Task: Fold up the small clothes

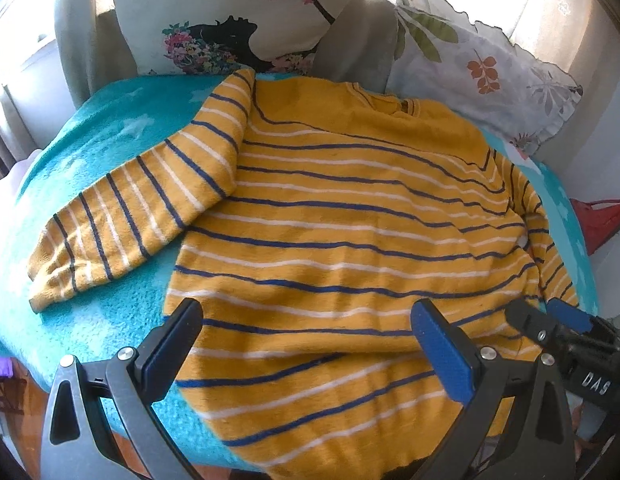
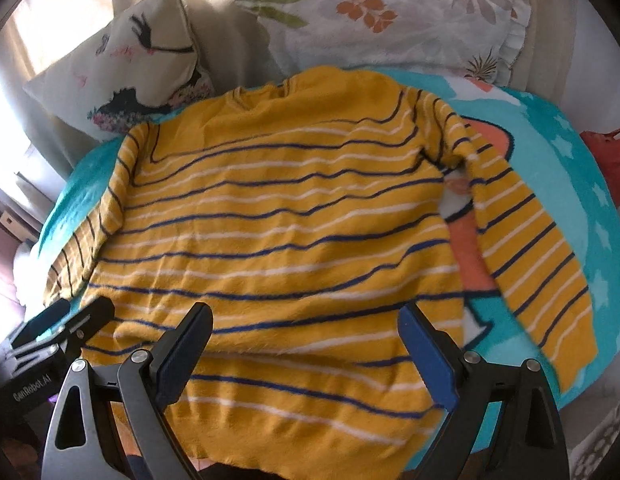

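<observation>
Although the mustard-yellow knitted sweater with navy and white stripes (image 1: 342, 216) lies spread flat on the turquoise star-printed fleece blanket (image 1: 109, 148), the left wrist view shows no fold made yet: its body is smooth, one sleeve (image 1: 137, 216) angles out from the sweater's side, and the hem hangs toward the camera. The left gripper (image 1: 310, 348) hovers over that hem with fingers spread wide, holding nothing. In the right wrist view, the other sleeve (image 2: 530, 248) trails off the sweater's opposite side, and the right gripper (image 2: 305, 352) is likewise parted and empty above the hem. I judge that folding has barely started: both sleeves and the body remain to be folded.
</observation>
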A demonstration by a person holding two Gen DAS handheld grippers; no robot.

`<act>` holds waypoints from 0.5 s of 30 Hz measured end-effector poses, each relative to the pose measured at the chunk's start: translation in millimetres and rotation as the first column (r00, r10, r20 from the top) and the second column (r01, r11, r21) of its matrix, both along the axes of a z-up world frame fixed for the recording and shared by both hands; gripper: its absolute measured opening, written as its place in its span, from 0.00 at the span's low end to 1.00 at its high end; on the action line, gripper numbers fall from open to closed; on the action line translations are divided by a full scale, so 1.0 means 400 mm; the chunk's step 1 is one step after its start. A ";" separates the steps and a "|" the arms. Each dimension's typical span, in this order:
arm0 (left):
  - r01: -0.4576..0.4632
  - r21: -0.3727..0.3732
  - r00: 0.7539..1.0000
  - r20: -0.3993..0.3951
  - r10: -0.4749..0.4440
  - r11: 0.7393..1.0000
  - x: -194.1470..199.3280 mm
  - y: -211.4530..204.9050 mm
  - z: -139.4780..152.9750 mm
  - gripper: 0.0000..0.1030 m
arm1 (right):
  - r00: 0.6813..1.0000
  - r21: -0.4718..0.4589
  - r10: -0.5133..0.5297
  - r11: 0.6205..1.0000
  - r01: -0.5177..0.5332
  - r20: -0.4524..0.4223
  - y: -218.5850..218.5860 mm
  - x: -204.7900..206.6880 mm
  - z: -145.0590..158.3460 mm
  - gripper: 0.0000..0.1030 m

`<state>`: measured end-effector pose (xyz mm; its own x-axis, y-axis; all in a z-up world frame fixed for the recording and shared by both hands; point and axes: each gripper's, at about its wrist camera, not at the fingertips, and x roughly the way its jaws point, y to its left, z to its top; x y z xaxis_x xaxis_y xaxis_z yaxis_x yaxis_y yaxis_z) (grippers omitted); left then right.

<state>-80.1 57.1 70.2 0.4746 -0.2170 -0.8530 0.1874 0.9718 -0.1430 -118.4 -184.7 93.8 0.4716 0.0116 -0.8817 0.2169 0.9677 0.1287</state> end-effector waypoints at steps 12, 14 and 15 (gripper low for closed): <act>0.051 -0.001 0.998 -0.027 -0.051 0.999 0.010 0.048 -0.021 1.00 | 0.997 0.008 -0.029 1.000 0.030 -0.068 0.087 -0.022 -0.041 0.93; 0.051 -0.004 0.998 -0.031 -0.051 0.999 0.014 0.056 -0.023 1.00 | 0.997 0.010 -0.034 0.999 0.035 -0.073 0.097 -0.018 -0.044 0.93; 0.051 -0.006 0.998 -0.032 -0.052 0.999 0.017 0.060 -0.024 1.00 | 0.997 0.009 -0.034 0.999 0.035 -0.075 0.101 -0.016 -0.044 0.93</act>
<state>-73.3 81.3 60.6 0.4351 -0.2449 -0.8665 0.2323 0.9603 -0.1547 -124.9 -144.3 76.1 0.4045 0.0061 -0.9145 0.2592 0.9582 0.1210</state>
